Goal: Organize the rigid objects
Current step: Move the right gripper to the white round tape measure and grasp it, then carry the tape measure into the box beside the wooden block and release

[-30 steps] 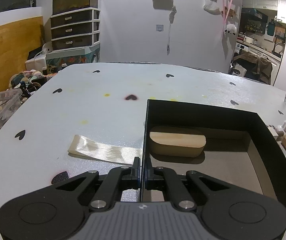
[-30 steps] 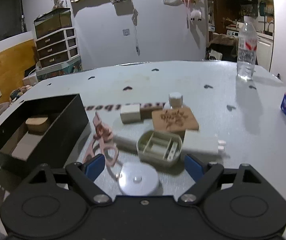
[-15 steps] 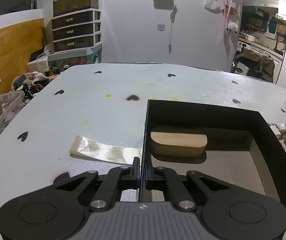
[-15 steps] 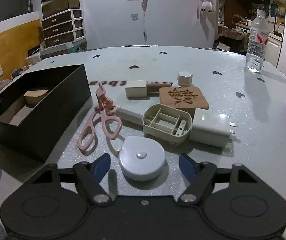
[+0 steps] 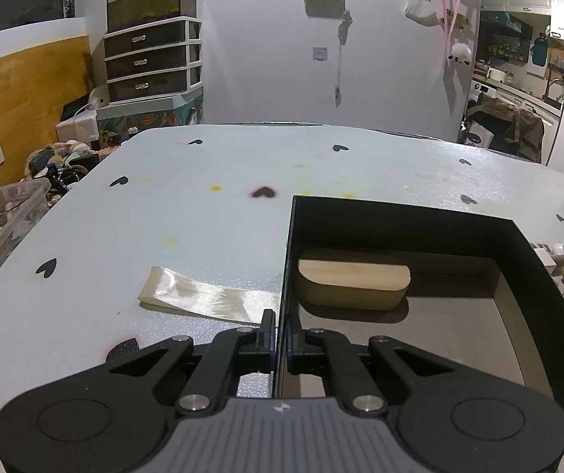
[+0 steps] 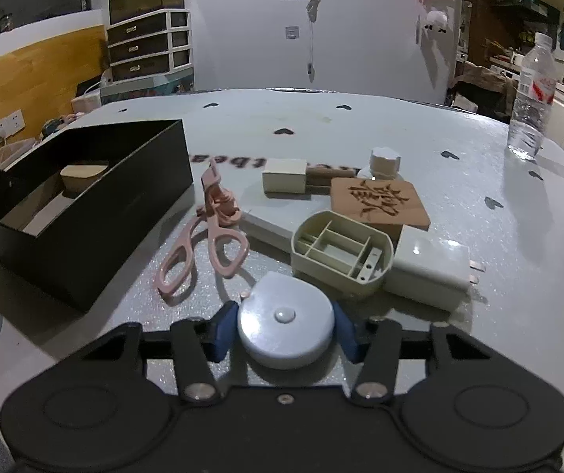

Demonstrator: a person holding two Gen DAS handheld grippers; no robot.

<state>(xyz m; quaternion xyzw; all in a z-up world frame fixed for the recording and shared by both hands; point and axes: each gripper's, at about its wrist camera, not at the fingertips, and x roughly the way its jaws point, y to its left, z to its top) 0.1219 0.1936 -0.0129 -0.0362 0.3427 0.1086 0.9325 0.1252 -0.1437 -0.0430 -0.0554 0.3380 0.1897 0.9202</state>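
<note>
The right tool point(image 6: 285, 329) has just been closing around the round white tape-measure case point(image 6: 285, 329), pads touching its sides; squeeze evenly before lifting toward the black rectangular box point(image 6: 84, 213); the left tool point(image 5: 278, 341) pinches that box's near wall, steadying it on the bench point(image 5: 203, 213).

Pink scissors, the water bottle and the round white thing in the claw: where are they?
Pink scissors point(image 6: 218, 232): right wrist view, where the two arms cross.
Water bottle point(image 6: 532, 102): right wrist view, on its label.
Round white thing point(image 6: 285, 321): right wrist view, beside its centre button.
</note>
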